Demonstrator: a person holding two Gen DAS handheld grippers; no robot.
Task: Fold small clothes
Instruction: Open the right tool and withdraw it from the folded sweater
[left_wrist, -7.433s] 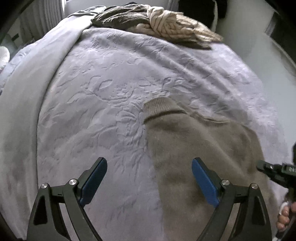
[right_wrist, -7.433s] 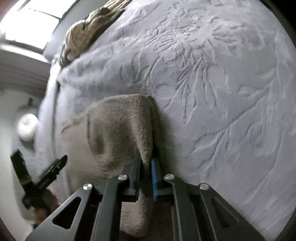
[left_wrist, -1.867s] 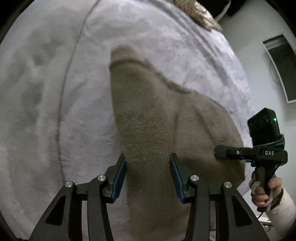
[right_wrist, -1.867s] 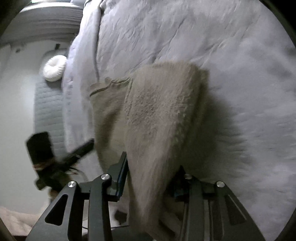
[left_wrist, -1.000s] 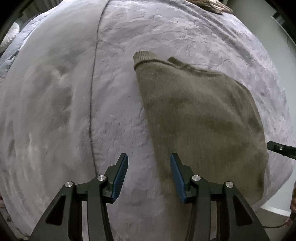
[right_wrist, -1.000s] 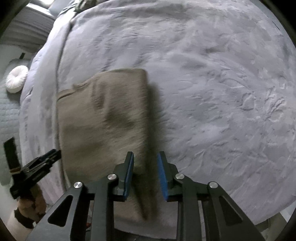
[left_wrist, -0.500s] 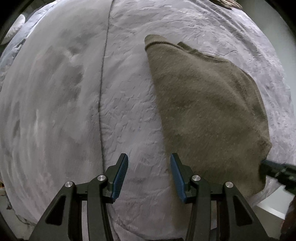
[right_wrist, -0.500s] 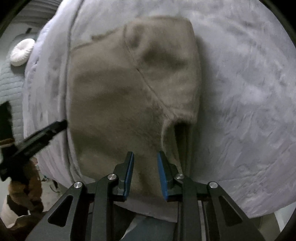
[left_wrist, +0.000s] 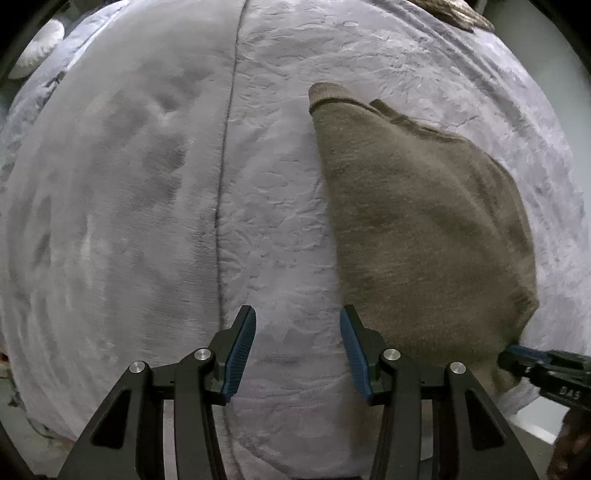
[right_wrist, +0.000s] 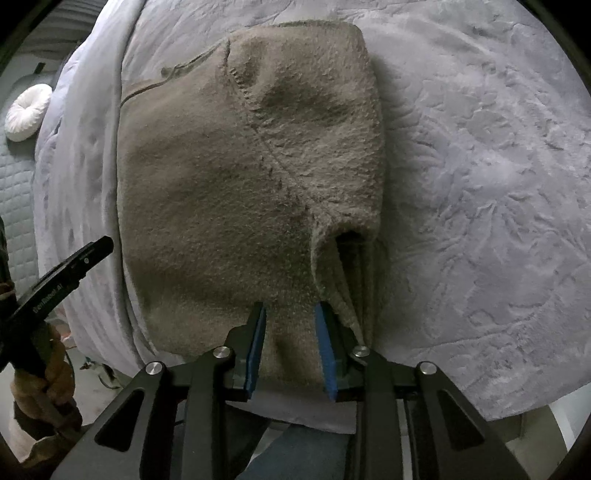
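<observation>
— Near the bed's (left_wrist: 147, 184) front edge lies the brown sweater (right_wrist: 229, 177), already folded narrow.
— The grippers?
— The right gripper (right_wrist: 290, 347) is opening over the near hem, nothing pinched. The left gripper (left_wrist: 295, 350), half-open and empty, hangs beside it over bare blanket.
— I'd pinch both near corners squarely, then fold evenly toward the collar.
</observation>
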